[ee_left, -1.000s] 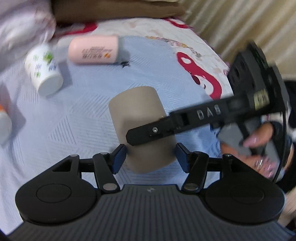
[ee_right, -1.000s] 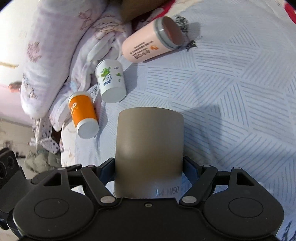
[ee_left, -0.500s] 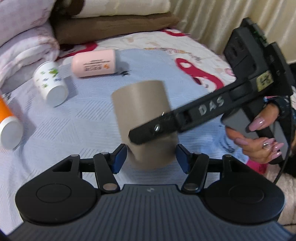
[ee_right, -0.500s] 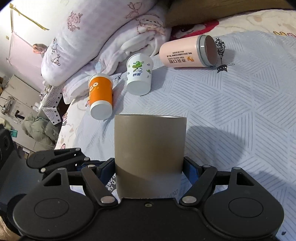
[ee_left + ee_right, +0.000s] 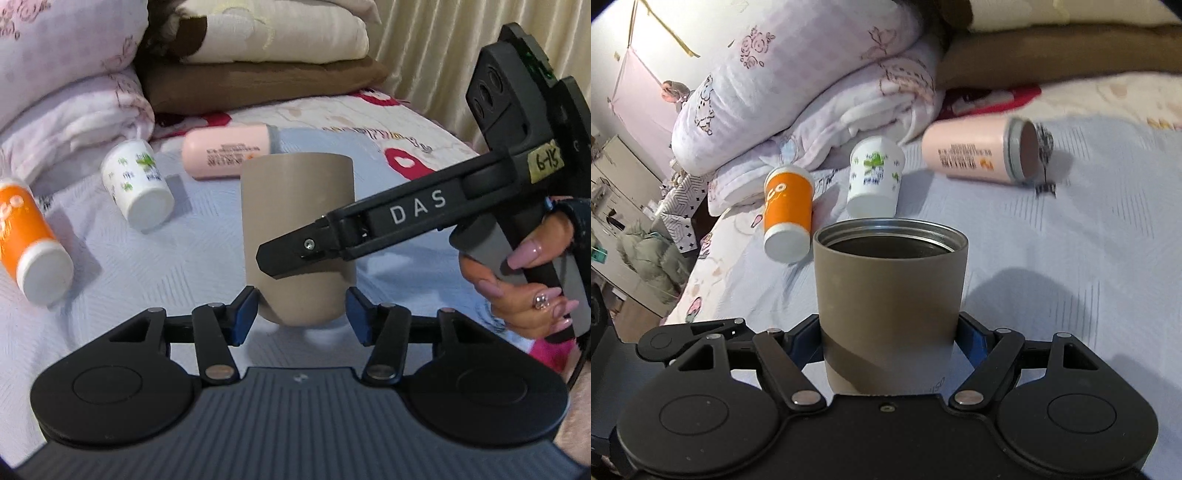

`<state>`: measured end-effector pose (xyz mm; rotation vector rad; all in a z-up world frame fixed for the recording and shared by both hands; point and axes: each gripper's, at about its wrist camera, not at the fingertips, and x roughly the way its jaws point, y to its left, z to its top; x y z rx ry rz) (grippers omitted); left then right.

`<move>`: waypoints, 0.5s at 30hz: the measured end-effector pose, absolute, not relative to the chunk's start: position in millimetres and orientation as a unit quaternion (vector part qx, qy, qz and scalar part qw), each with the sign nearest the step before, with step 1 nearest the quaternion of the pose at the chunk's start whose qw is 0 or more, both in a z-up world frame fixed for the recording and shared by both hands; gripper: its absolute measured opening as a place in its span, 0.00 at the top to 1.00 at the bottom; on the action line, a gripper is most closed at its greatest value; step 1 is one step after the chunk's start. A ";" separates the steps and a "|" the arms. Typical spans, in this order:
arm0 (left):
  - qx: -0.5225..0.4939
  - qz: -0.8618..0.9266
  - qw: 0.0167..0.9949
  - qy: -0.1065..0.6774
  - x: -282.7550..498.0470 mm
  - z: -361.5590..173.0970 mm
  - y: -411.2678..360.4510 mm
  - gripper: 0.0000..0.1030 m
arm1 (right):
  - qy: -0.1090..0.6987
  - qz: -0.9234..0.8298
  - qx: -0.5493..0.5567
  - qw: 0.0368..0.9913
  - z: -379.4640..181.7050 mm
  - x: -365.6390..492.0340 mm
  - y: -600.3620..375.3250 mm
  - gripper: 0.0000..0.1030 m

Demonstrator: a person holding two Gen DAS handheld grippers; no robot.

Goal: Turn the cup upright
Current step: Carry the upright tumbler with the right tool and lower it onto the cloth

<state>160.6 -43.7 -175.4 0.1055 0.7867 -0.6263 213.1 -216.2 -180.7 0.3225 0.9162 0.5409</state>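
A taupe metal-lined cup [image 5: 890,295] stands upright, mouth up, held just above the blue-grey bedspread. My right gripper [image 5: 890,339] is shut on its lower body. In the left wrist view the same cup [image 5: 295,206] is upright, with the right gripper's finger [image 5: 332,236] across its side. My left gripper [image 5: 300,314] is open, its blue pads on either side of the cup's base without touching it.
On the bed lie a pink tumbler [image 5: 975,155], a white paper cup with green print [image 5: 873,177] and an orange cup [image 5: 788,206], all on their sides. Folded quilts and pillows [image 5: 812,92] sit behind them. The bed's edge [image 5: 701,266] runs at left.
My right gripper has tilted the cup from lying down to upright, so its open mouth now faces up. The left gripper stayed open around its base.
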 end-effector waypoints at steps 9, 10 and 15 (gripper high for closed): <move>0.043 -0.293 0.888 0.351 197.3 -182.0 -39.2 0.50 | 0.353 0.243 0.036 0.903 -170.2 230.5 -185.9 0.21; 0.041 -0.293 0.890 0.347 200.5 -183.3 -39.5 0.50 | 0.342 0.238 0.021 0.909 -169.3 230.9 -183.1 0.21; 0.051 -0.292 0.888 0.352 204.5 -196.2 -43.5 0.50 | 0.315 0.228 0.014 0.921 -175.7 229.9 -186.2 0.21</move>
